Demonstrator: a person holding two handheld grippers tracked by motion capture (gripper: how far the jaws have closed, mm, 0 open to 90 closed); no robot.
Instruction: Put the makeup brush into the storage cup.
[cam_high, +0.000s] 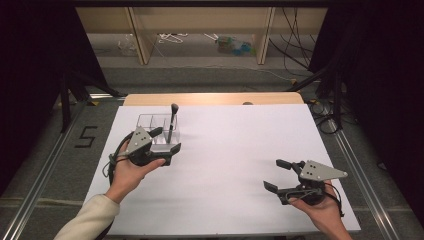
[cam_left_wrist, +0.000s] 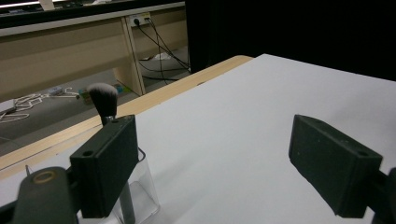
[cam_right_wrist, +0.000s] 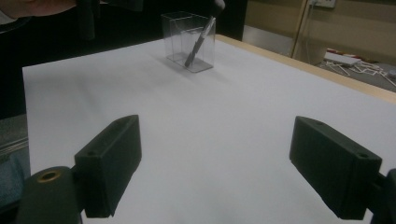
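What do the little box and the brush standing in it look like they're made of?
Organizer box: clear, glossy, probably acrylic; the table shows through its walls. Brush: dark handle with a slight sheen, metal or plastic, hard to tell; soft dark bristle head, likely synthetic.

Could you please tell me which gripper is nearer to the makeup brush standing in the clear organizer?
Left. The left gripper is open right beside the makeup brush in the clear organizer; the right gripper is open far across the table.
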